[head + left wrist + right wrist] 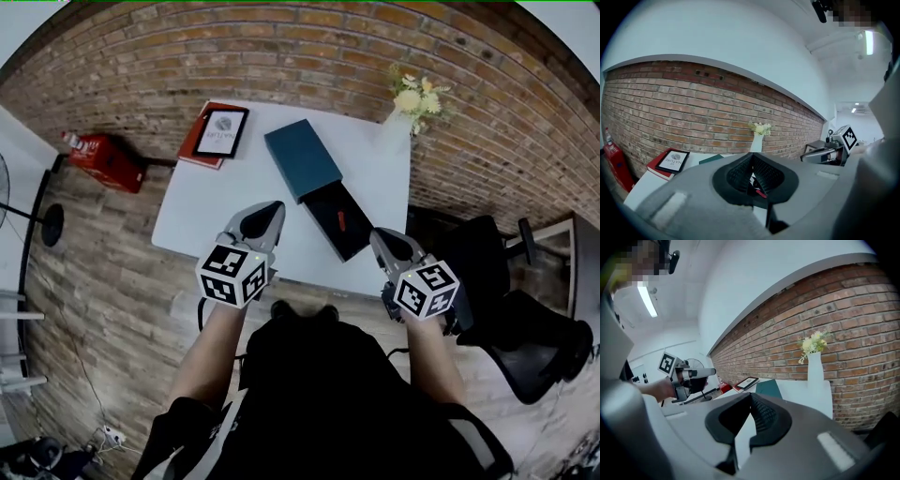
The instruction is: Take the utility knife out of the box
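Left tongs (273,208) and right tongs (379,235) are both pressed together with nothing pinched between them. They are held out at the near edge of the white rectangular counter (202,211) (each carries its cube of square markers at the back). Just past their tips, between the two, lies the open black tray (352,236) of a long slide-out box. The small red utility knife (341,221) rests inside it, untouched. The tray sticks out of the box's dark teal sleeve (302,157), which runs slantwise toward the middle of the counter. Further back, at the left corner, sits a red hardback book (188,150) with a black-framed e-reader (221,132) on top. At the far right corner stands a white vase of pale yellow flowers (415,97), close to the red brick wall (309,47).
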